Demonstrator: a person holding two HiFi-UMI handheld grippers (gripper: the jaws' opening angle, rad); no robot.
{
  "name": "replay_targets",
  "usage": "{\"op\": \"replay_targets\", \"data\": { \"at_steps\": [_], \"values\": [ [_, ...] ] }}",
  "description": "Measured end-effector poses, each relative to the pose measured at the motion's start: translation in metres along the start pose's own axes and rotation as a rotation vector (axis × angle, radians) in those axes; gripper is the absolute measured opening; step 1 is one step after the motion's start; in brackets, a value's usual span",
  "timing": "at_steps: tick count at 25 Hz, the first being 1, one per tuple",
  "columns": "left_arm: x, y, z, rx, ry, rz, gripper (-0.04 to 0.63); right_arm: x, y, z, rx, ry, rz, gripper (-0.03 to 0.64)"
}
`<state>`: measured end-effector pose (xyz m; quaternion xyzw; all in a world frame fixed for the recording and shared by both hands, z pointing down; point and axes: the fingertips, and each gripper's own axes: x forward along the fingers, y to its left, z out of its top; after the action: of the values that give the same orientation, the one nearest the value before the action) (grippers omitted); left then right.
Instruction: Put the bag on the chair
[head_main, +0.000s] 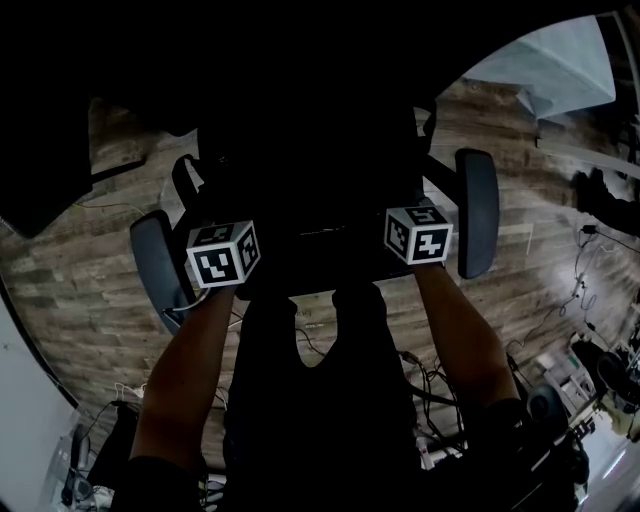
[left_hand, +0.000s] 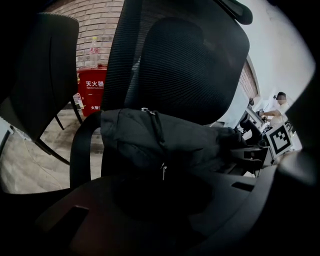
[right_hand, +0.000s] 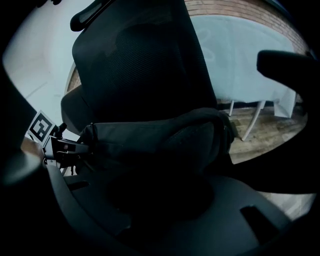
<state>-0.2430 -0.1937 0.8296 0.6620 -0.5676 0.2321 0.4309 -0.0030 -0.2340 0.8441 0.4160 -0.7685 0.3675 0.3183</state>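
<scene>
Wood planks (head_main: 90, 290) run under everything in the head view, with loose cables (head_main: 432, 392) near your feet. From above, the chair (head_main: 478, 210) is mostly a black mass between its grey armrests (head_main: 150, 265), and whatever lies on the seat is lost in the dark there. Your left claw (left_hand: 160, 212) is released, its jaws wide apart. Its view gives what the head view lacks: the black bag (left_hand: 165, 142) lying across the seat against the mesh backrest (left_hand: 195, 65), a second chair (left_hand: 42, 70) at the left, and a red extinguisher cabinet (left_hand: 90, 95) below a brick wall (left_hand: 95, 20). Your right claw (right_hand: 160, 212) is likewise released, jaws spread, with the bag just beyond them. Only its view shows the pale panel (right_hand: 250, 65) on white legs (right_hand: 252, 122). The gap between each pair of jaws is too dark to read.
</scene>
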Motion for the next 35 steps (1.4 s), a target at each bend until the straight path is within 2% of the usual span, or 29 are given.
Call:
{"op": "replay_targets", "data": {
  "at_steps": [4, 10, 20, 25, 30, 35],
  "values": [
    [0.010, 0.001, 0.000, 0.009, 0.000, 0.035, 0.063, 0.009, -0.008, -0.002, 0.014, 0.014, -0.020, 0.110],
    [0.014, 0.007, -0.001, -0.020, -0.033, 0.056, 0.073, 0.019, -0.012, -0.002, 0.036, 0.020, -0.033, 0.124],
    [0.012, 0.012, 0.002, 0.001, -0.044, 0.103, 0.136, 0.026, -0.018, -0.005, 0.038, 0.055, -0.044, 0.150],
    [0.006, 0.013, 0.006, 0.031, -0.055, 0.165, 0.167, 0.027, -0.018, -0.004, 0.041, 0.053, -0.036, 0.156],
    [-0.008, 0.017, 0.005, 0.004, -0.072, 0.201, 0.192, 0.024, -0.018, -0.005, 0.042, 0.048, -0.025, 0.173],
    [-0.027, 0.020, 0.009, 0.082, -0.092, 0.244, 0.231, 0.023, -0.019, -0.005, 0.043, 0.057, -0.041, 0.191]
  ]
}}
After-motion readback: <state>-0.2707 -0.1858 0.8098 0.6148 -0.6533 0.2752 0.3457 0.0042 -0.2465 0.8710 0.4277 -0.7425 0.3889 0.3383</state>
